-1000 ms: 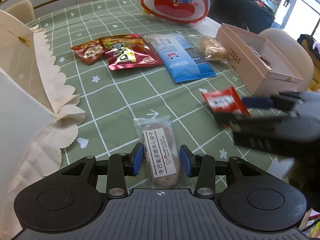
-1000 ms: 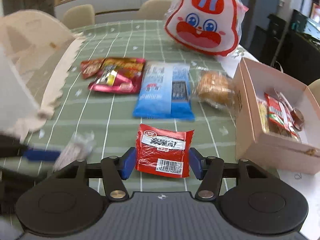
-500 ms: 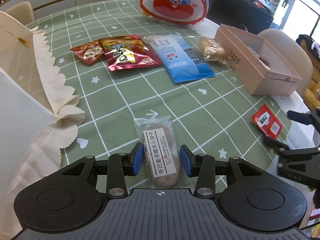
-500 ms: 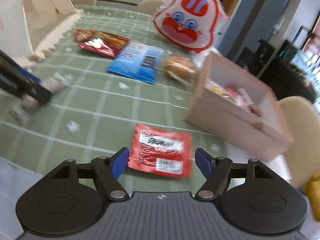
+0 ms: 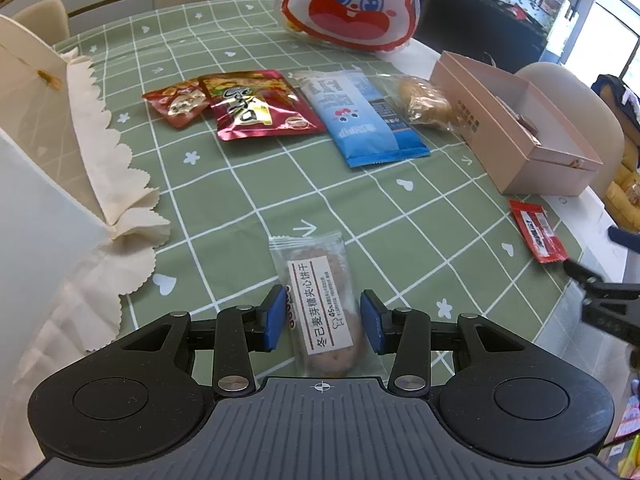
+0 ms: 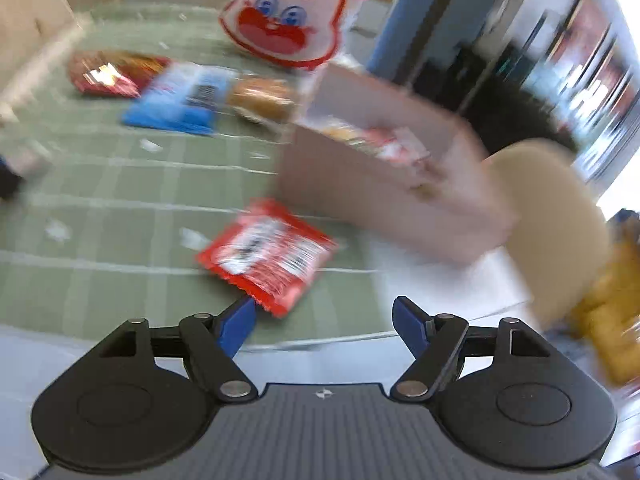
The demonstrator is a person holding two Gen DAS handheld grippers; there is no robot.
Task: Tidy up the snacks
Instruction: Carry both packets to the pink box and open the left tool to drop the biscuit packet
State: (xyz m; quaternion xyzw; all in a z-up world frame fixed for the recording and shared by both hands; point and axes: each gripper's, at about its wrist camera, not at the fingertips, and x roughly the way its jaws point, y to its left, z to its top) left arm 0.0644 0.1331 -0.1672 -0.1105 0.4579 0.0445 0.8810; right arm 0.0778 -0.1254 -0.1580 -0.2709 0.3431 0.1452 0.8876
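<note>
The red packet has slipped out beyond the wide-open right gripper; the left gripper is straddling a biscuit pack, fingers apart, not gripping.

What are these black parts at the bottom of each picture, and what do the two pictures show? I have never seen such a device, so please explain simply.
The black parts are two hand-held grippers; a person holds one in each hand. Each carries a camera looking forward along its two blue-tipped fingers, so each picture is one gripper's own view.

In the left view, the left gripper is open, its fingers on either side of a clear biscuit packet lying on the green checked tablecloth. It does not grip the packet yet. Farther off lie red snack bags, a blue packet, a wrapped bun, a rabbit-face bag and a pink box.

The right view is blurred. The right gripper is open and holds nothing; a small red packet lies just ahead of it, beside the box, which already contains some snacks.
</note>
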